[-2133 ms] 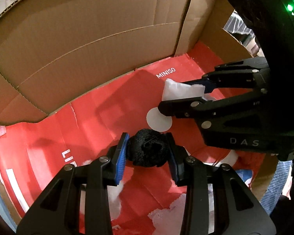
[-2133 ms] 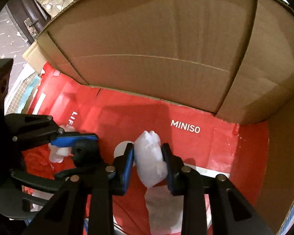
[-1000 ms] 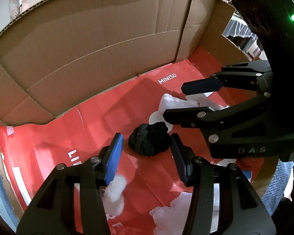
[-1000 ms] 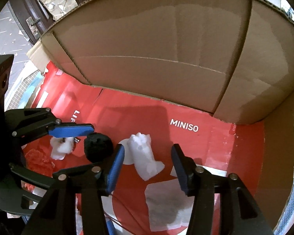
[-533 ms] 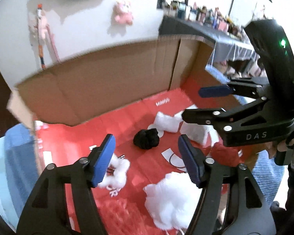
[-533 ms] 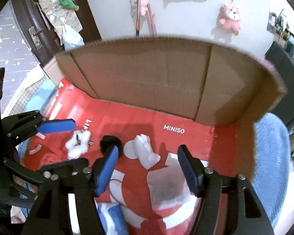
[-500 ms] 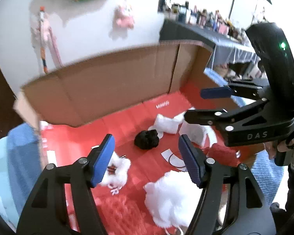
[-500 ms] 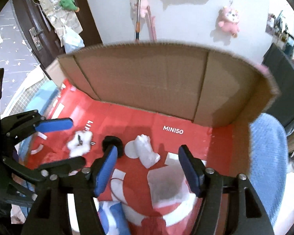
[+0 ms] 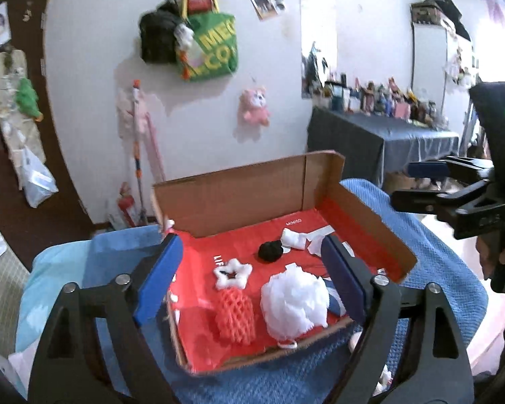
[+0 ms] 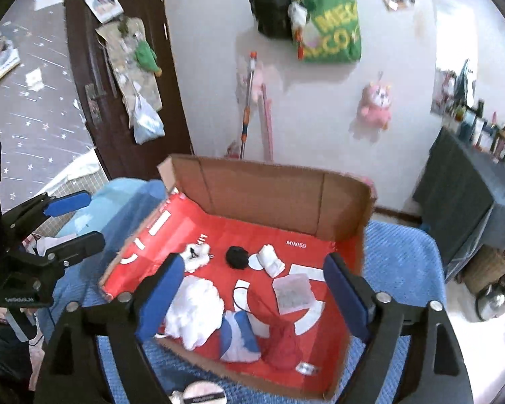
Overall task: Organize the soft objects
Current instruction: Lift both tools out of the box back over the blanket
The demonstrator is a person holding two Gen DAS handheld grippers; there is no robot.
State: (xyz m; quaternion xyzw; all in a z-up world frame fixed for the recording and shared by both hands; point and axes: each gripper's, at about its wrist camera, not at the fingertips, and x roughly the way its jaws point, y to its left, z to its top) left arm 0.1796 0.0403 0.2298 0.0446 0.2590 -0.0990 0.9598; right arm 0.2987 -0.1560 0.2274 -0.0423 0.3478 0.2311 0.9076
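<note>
Now both grippers are above the box (image 10: 276, 198), clear of its contents. Left gripper (image 9: 252, 276): jaws wide, nothing between the pads. Right gripper (image 10: 252, 289): jaws wide, likewise holding nothing. Right gripper also shows in the left wrist view at the right edge, jaws apart; left gripper shows in the right wrist view at the left edge, jaws apart.

Box: cardboard, red printed floor, far wall and right wall upright, sitting on a blue cloth (image 10: 407, 256).

Contents, right wrist view:
- black ball (image 10: 236, 258) near the middle of the floor, toward the far wall
- white wad (image 10: 270, 260) just right of the ball, a white printed disc between them; contact cannot be told
- star puff (image 10: 196, 256) left of the ball, apart from it
- white pouf (image 10: 195, 313) at the near edge, left part
- blue-white item (image 10: 240, 336) just right of the pouf, at the near edge
- red net (image 10: 284, 343) right of that, at the near edge
- clear sheet (image 10: 292, 291) flat on the floor, right of centre

Left wrist view: orange net (image 9: 235, 313) near the near-left corner, just left of the pouf (image 9: 294, 303); star puff (image 9: 233, 273) beyond the net; ball (image 9: 270, 250) and wad (image 9: 293, 237) farther in
</note>
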